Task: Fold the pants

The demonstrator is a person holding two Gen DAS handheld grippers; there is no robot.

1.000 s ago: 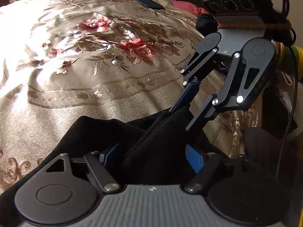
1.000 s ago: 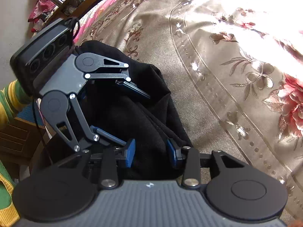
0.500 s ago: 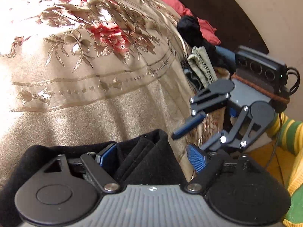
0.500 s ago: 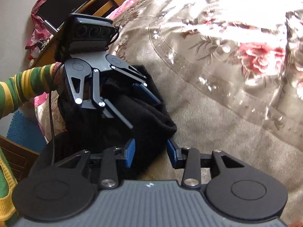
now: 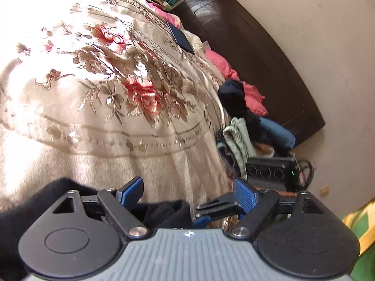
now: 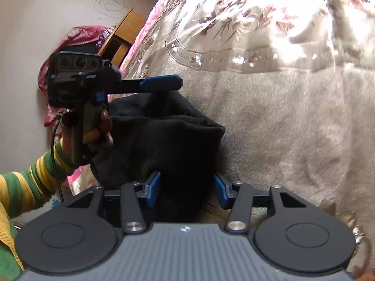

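Observation:
The black pants [image 6: 164, 135] lie as a folded bundle on the floral bedspread [image 6: 281, 117], near the bed's edge. My right gripper [image 6: 187, 190] straddles the bundle's near end. Its jaws are opening, and the right pad stands clear of the cloth. In the left wrist view my left gripper [image 5: 187, 194] is wide open and still opening. Black cloth [image 5: 164, 213] lies low between its fingers, untouched by the pads. The right gripper's fingers [image 5: 215, 207] show just behind it. A hand in a green-and-yellow striped sleeve [image 6: 35, 178] holds the left gripper [image 6: 161, 84] above the bundle's far side.
A heap of clothes [image 5: 241, 107] sits at the bed's right edge beside a dark headboard [image 5: 257, 53]. A dark flat device [image 5: 180, 38] rests on the bedspread [image 5: 93, 93]. Wooden furniture [image 6: 124, 35] and a red cloth [image 6: 77, 37] stand by the wall.
The right jaws have widened off the black cloth and that gripper has sunk toward the bed. The left gripper has rolled and swung, and the pants now lie lower beneath it.

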